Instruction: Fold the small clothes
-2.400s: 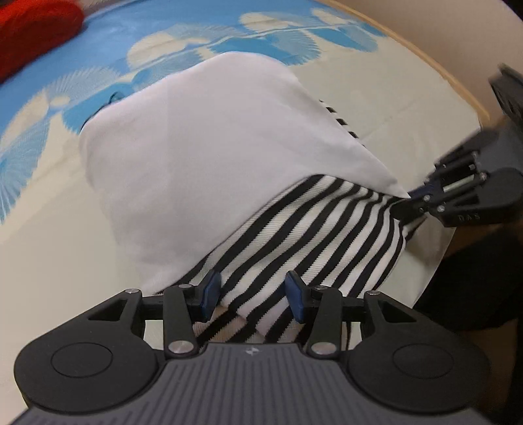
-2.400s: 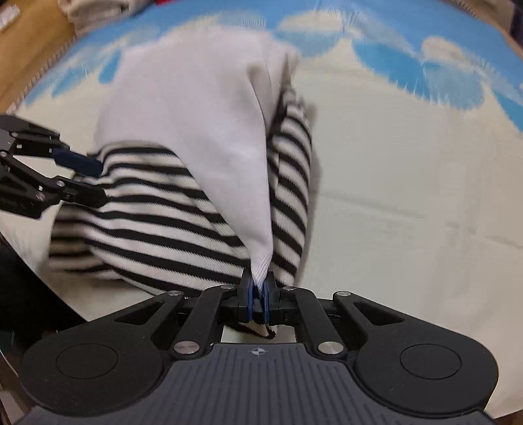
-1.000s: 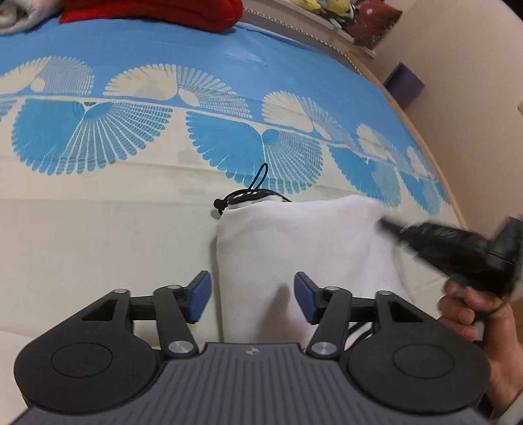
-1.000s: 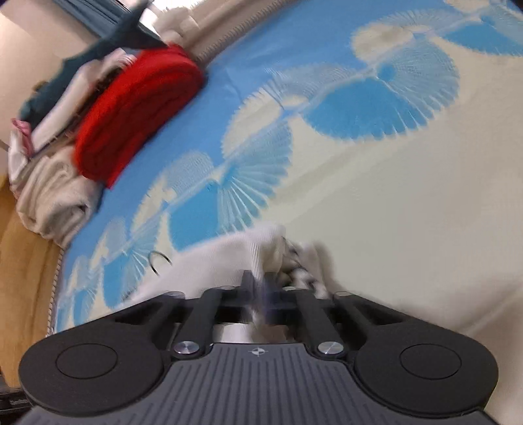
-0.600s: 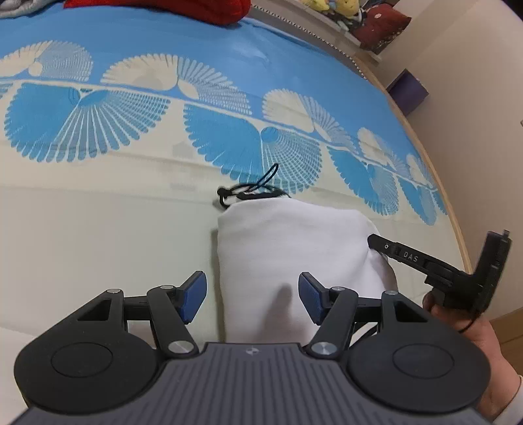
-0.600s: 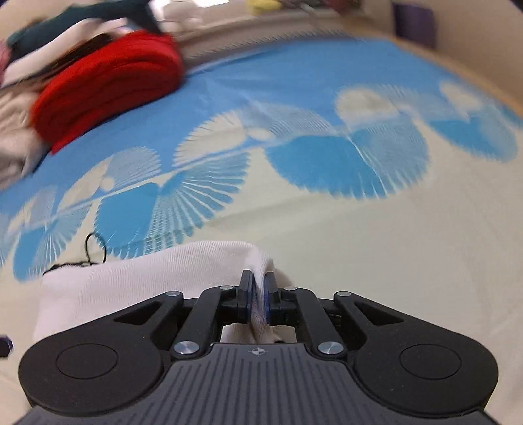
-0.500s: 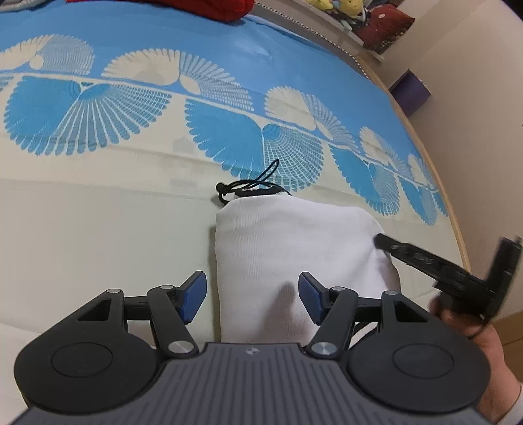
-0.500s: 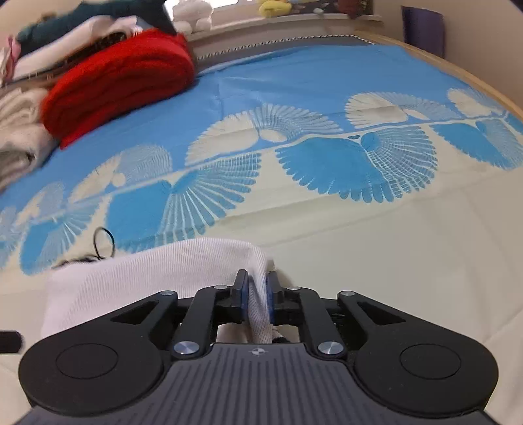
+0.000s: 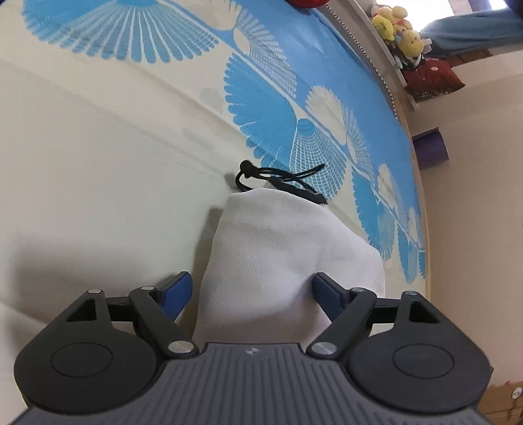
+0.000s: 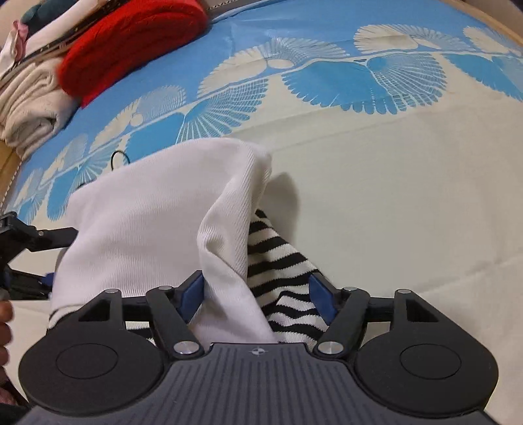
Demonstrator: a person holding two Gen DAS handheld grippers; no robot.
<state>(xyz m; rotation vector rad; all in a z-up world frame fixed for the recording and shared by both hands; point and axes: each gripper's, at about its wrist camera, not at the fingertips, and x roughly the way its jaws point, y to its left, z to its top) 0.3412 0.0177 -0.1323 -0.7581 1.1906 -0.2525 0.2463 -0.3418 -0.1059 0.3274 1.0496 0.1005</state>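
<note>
Folded garment (image 9: 287,255) lies on the cream part of a bedspread (image 9: 98,183) printed with blue fan shapes; white side faces up, a black drawstring (image 9: 278,179) sticks out from its far end in the left wrist view. From the right wrist view the same bundle shows a white outer layer (image 10: 157,222) draped over a black-and-white striped layer (image 10: 281,261), the stripes visible only on the right and near edge. Left gripper (image 9: 251,291) points down at the near end of the bundle, jaws opening and set wide; its blue pads (image 9: 178,291) stand clear of the cloth on both sides, the white fabric lying between them without being pinched. Right gripper (image 10: 256,294) also has jaws opening, already wide; a fold of white cloth and some striped cloth sit between the fingers, the left pad (image 10: 193,294) just beside the white fold (contact there cannot be settled), the right pad close to the stripes, neither squeezing. At the left edge of the right wrist view the other tool's black linkage shows beside the bundle, with part of a hand (image 10: 5,323) below it. Far corner: red knit item (image 10: 130,42) stacked beside cream folded cloth (image 10: 29,104). Soft toys (image 9: 398,26) on a ledge beyond the bed edge.
</note>
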